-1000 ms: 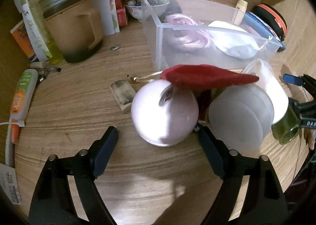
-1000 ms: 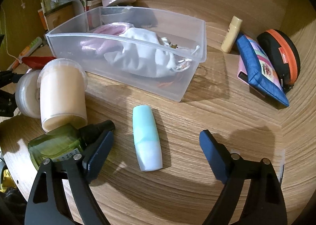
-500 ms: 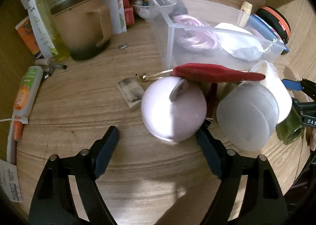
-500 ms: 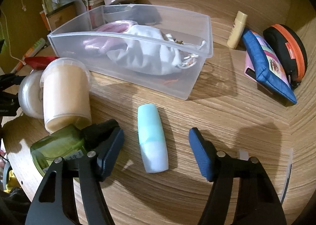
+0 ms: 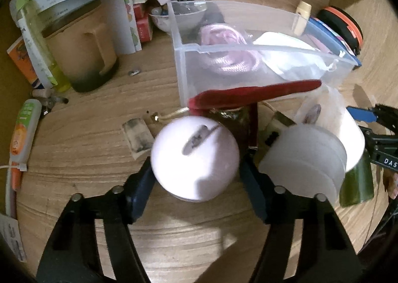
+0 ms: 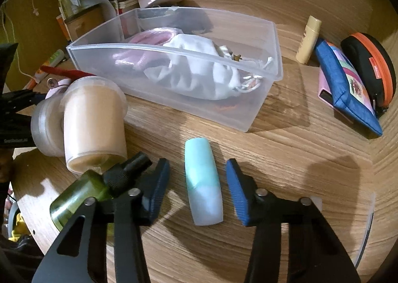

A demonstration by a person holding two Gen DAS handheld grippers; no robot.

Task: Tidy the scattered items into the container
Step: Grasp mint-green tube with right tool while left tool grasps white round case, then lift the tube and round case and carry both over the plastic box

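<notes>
Closing both tools at once, each on its own item near the clear container (image 5: 261,46).

Left wrist view: the left tool (image 5: 196,178) has its jaws closing around a pale pink round jar (image 5: 195,158) that stands on the counter (image 5: 82,133) straight ahead, just in front of the container's near corner; the blue pads look to be touching its sides, so it reads as gripped. Right wrist view: the right tool (image 6: 196,183) is closing with a mint-and-white capsule-shaped tube (image 6: 203,181) lying between its jaws, long axis pointing away toward the container, a gap on each side, so it is not yet clamped. The tube looks smooth and rounded, likely slippery.
</notes>
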